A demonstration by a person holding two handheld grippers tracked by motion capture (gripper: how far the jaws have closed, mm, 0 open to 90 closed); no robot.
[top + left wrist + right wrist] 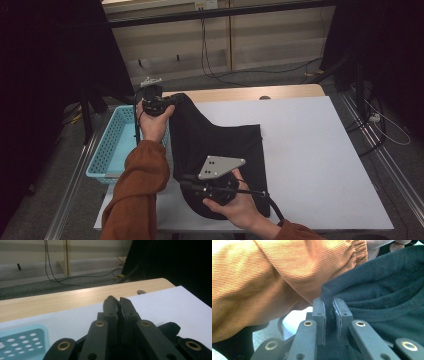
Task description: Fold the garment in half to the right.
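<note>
A blue basket (107, 150) sits off the table's (320, 165) left edge, likely waiting for the cloth. The left gripper (156, 102), raised near the far left corner, has its jaws pinched on a corner of the black cloth (220, 150), lifting that end so it hangs in a taut ridge; the left forearm in an orange sleeve (137, 195) reaches straight forward. The cloth's remainder lies flat at the table's middle left. At the near edge, the right gripper (329, 312) clamps a fold of the cloth's near hem, hand cupped beneath, apparently to fold or carry it.
</note>
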